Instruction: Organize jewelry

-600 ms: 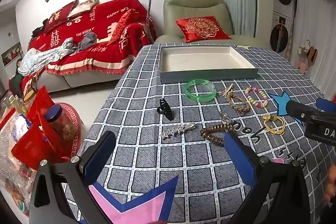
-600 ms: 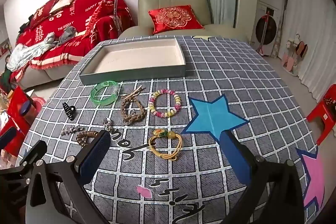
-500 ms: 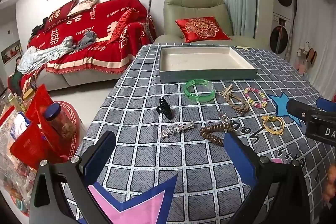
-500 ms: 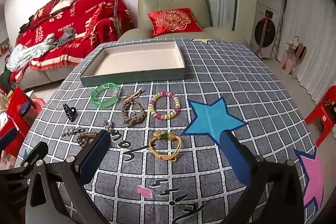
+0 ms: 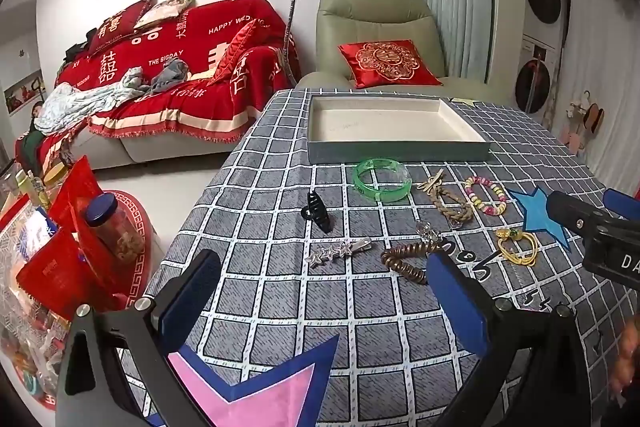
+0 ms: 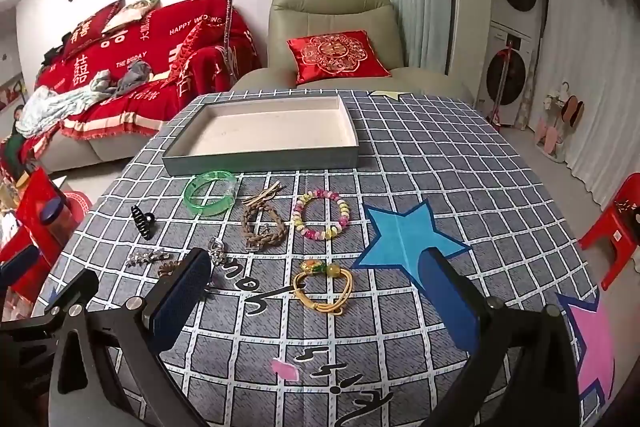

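An empty grey tray (image 5: 396, 151) (image 6: 260, 159) sits at the far side of the checked tablecloth. In front of it lie a green bangle (image 5: 382, 179) (image 6: 211, 192), a braided rope bracelet (image 5: 450, 205) (image 6: 262, 223), a pastel bead bracelet (image 5: 485, 195) (image 6: 320, 214), a gold cord bracelet (image 5: 516, 247) (image 6: 323, 281), a black claw clip (image 5: 316, 211) (image 6: 143, 221), a star hair clip (image 5: 338, 251) (image 6: 145, 257), a brown spiral hair tie (image 5: 406, 261) and a small silver piece (image 6: 216, 250). My left gripper (image 5: 320, 301) is open and empty, near the star clip. My right gripper (image 6: 316, 301) is open and empty, just before the gold bracelet.
The table's left edge drops to a floor with red bags and a jar (image 5: 112, 223). A green armchair (image 6: 332, 39) and a red sofa (image 5: 172, 67) stand behind the table. A red stool (image 6: 616, 231) is at the right. My right gripper's body shows in the left wrist view (image 5: 600, 235).
Both views have shifted slightly; the right gripper has edged a little forward toward the gold bracelet. Nothing was grasped or moved on the table.
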Motion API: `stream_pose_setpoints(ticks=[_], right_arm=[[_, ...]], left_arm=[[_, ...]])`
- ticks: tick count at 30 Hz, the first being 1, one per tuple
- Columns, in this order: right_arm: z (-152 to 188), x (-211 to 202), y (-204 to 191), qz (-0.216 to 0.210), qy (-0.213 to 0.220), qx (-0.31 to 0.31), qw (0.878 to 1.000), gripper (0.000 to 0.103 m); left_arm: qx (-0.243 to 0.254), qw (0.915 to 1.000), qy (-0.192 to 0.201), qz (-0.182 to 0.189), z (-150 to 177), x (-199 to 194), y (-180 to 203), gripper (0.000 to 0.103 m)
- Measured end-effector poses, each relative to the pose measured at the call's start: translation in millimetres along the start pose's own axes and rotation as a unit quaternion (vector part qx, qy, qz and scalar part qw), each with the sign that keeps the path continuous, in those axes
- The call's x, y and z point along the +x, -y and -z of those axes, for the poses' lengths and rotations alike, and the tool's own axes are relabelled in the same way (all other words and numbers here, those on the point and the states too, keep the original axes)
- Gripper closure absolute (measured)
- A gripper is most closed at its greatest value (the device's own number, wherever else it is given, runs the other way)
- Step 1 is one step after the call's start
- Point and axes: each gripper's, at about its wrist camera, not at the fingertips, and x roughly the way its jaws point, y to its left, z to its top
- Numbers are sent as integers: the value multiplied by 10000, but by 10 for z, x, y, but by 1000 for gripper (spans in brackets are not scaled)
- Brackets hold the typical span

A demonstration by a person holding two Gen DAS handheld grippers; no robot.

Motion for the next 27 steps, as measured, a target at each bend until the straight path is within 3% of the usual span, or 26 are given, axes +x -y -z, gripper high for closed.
stream_pose_setpoints(ticks=[27], right_arm=[[9, 21, -34, -99, -28, -4, 9999, 0]], left_arm=[[48, 10000, -25, 59, 22, 26, 44, 0]])
